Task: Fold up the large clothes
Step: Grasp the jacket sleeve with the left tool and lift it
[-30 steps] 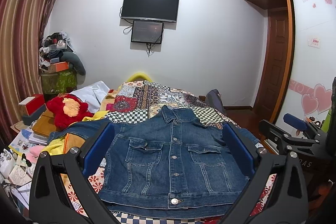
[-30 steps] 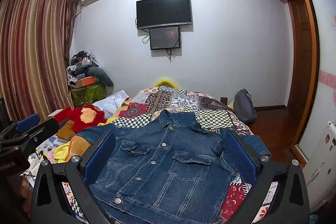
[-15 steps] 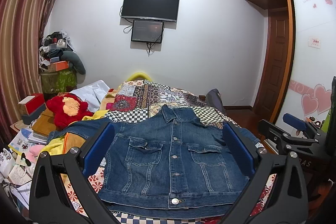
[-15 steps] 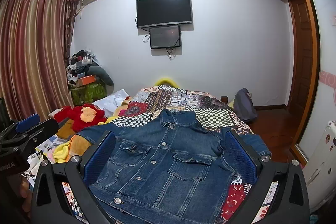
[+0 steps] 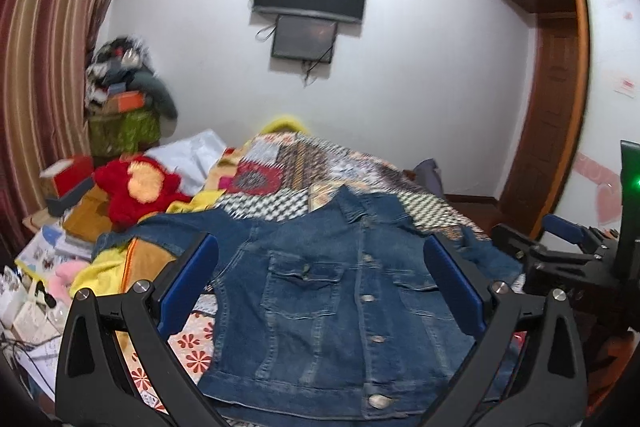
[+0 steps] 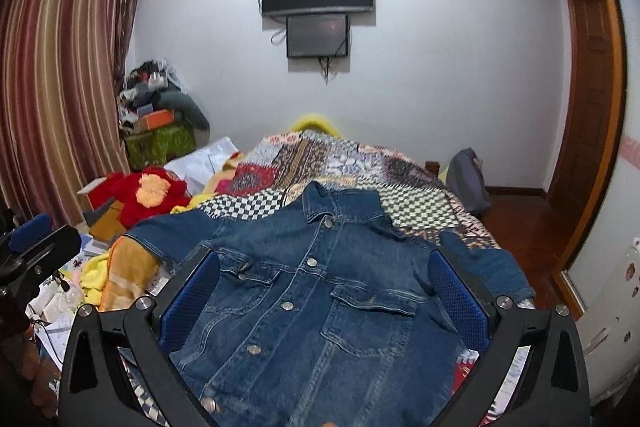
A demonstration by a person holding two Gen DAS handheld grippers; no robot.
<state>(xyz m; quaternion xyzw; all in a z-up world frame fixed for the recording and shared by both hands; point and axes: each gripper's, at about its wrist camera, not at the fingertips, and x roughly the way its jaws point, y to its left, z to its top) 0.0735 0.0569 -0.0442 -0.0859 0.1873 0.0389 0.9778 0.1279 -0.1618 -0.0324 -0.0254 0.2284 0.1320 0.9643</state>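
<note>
A patchwork bed [image 6: 404,163] holds your denim jacket [image 6: 320,291], spread flat, buttoned, collar toward the far wall. Above the jacket's hem, your left gripper [image 5: 320,287] and right gripper [image 6: 324,291] hover wide open, holding nothing

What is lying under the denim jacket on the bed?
The denim jacket lies on a patchwork quilt that shows around it. Its left sleeve rests on an orange-brown cloth. Whatever lies directly beneath the body is covered.
</note>
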